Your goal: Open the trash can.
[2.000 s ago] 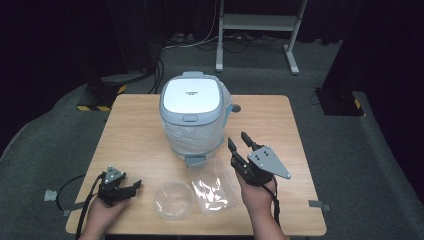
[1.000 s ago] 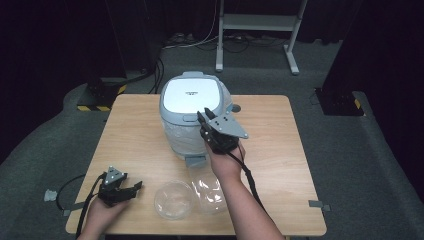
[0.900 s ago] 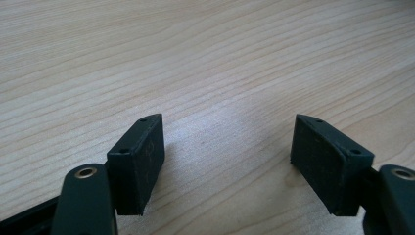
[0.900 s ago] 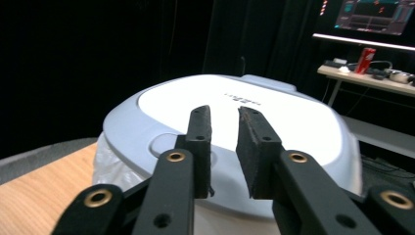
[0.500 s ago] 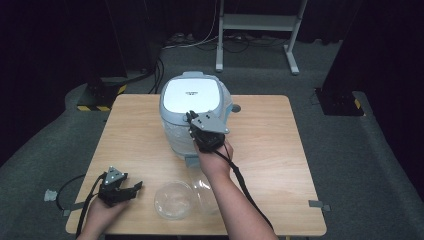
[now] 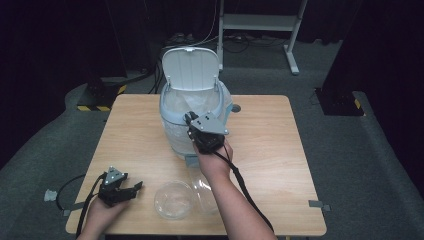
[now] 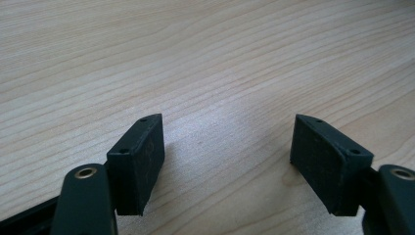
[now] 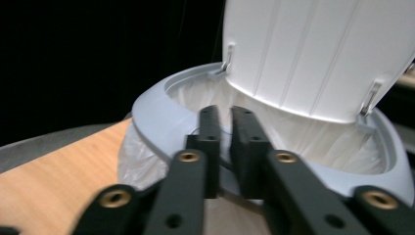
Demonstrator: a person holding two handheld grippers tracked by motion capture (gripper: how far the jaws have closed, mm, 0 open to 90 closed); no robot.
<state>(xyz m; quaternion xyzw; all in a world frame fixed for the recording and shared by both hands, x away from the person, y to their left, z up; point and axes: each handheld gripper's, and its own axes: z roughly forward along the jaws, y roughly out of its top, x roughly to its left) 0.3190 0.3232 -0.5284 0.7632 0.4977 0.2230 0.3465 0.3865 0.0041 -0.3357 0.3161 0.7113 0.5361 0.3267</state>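
Since half a second ago the bin's lid (image 6: 192, 68) has swung up. One counter (image 6: 280, 150) carries one white bin (image 6: 175, 125), far centre, and two clear plastic pieces (image 6: 173, 200) near the front. Two tools: the right tool (image 6: 192, 120) clenched at the bin's near rim, the left tool (image 7: 225, 156) released, empty, near left.

A: Your bin (image 6: 192, 127): pale blue-grey rim, white lid (image 6: 191, 68), white liner (image 8: 313, 134) inside.
B: And your grippers?
A: Both black, left gripper (image 7: 227, 164) and right gripper (image 8: 224, 129). Table (image 6: 280, 140) light wood grain. Bowl (image 6: 173, 199) clear.
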